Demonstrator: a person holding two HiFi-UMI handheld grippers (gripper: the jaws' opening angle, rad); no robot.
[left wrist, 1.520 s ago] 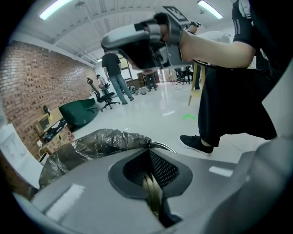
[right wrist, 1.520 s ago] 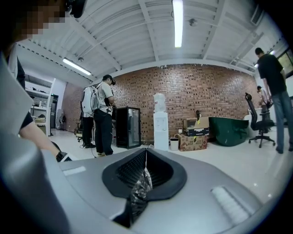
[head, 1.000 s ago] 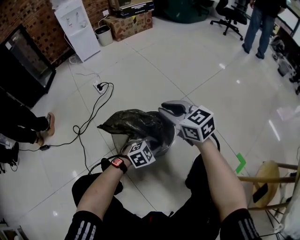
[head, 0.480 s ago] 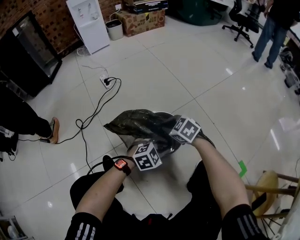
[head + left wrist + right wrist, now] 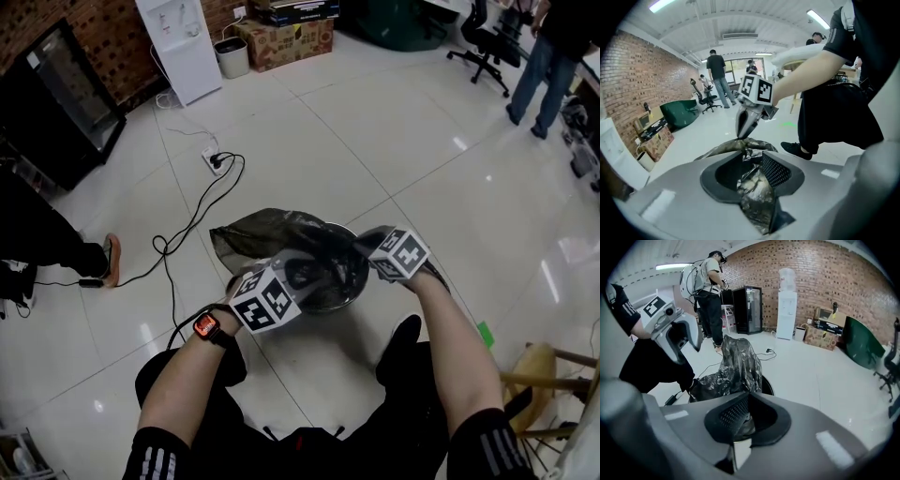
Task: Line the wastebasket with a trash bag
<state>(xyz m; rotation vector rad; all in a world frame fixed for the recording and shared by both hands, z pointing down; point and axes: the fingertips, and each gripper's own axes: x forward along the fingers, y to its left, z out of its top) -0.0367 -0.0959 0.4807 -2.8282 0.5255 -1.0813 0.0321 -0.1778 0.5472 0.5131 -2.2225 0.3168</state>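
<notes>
**Item 1, trash bag** [image 5: 261,232]. Dark, crinkled film draped over the wastebasket [image 5: 341,296]. Its far-left part stands up in a loose peak outside the rim. We judge it half-seated: the mouth lies over the opening, but the edge is not yet folded down all round.

**Item 2, wastebasket.** Round, shiny metal, standing on the pale tiled floor [image 5: 403,141] close in front of the person. We take it that it is set there so both arms can reach the rim.

**Item 3, right gripper** [image 5: 742,132]. It is tilted steeply down at the bag's edge. Its jaws have just been closing and now stand together, and they seem to pinch a fold of the film. We take this as an anchor hold, so that this side does not slide.

**Item 4, left gripper** [image 5: 686,348]. Its jaws have just been opening and stand part-way apart. Film lies slack between them and is not pressed. We read this as a release — probably to take a fresh hold farther round the rim.

**Item 5, surroundings.** None of these bears on the job.
- A black cable [image 5: 202,211] loops across the floor to a power strip [image 5: 214,161], well apart from the basket.
- A white water dispenser [image 5: 178,47] and cardboard boxes [image 5: 286,37] stand by the brick wall.
- A wooden stool [image 5: 539,366] is at the right.
- A bystander [image 5: 548,52] stands far off.
</notes>
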